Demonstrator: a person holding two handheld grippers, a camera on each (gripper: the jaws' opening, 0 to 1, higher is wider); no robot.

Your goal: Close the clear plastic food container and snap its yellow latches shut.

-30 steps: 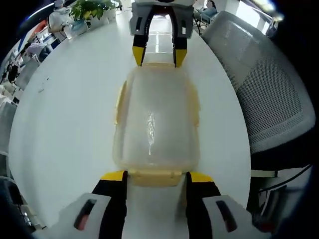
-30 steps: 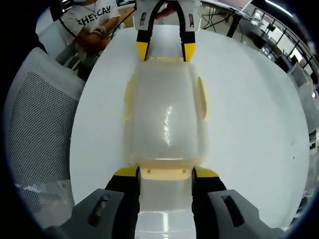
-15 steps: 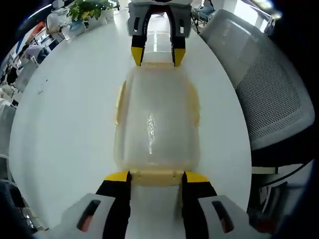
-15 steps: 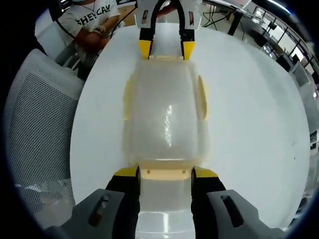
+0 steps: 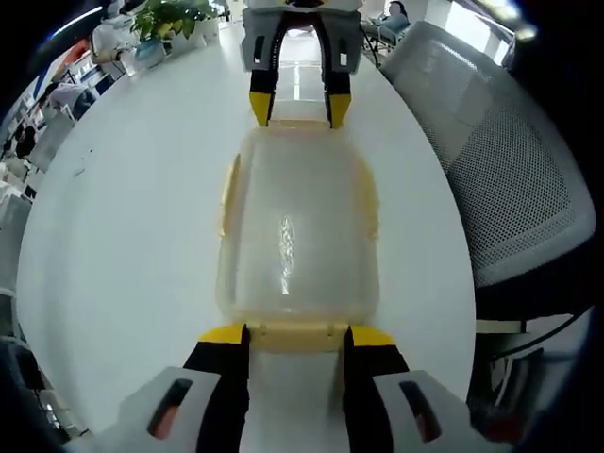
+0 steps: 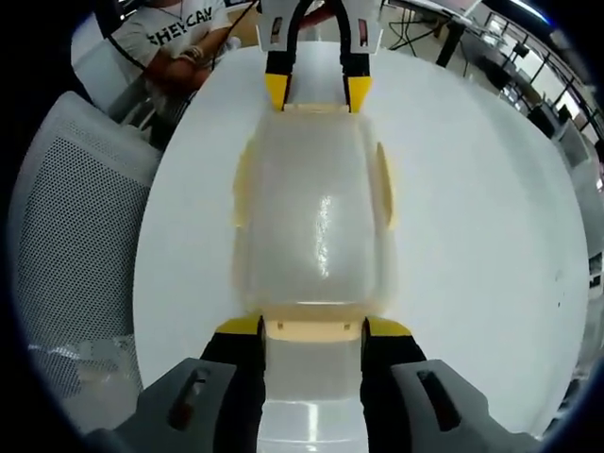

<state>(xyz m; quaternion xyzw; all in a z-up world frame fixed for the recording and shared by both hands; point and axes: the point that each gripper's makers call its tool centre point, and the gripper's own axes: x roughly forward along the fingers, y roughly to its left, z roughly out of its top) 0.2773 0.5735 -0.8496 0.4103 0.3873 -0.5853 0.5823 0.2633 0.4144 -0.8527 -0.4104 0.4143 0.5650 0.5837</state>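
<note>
Clear plastic, lid on, the food container (image 5: 297, 231) lies lengthwise on the white table (image 5: 123, 236) between the two tools. In the left gripper view, the left gripper (image 5: 296, 334) has its yellow-tipped jaws spread either side of the near yellow end latch (image 5: 295, 333); the right gripper (image 5: 295, 107) faces it at the far end, jaws likewise apart around the far latch (image 5: 296, 124). Side latches (image 5: 229, 193) lie against the long walls (whether any are fully snapped is hard to judge). A grey mesh chair (image 5: 500, 160) stands right of the table, potted plants (image 5: 165, 19) far left. In the right gripper view, a seated person (image 6: 179, 42) is at the far left.
</note>
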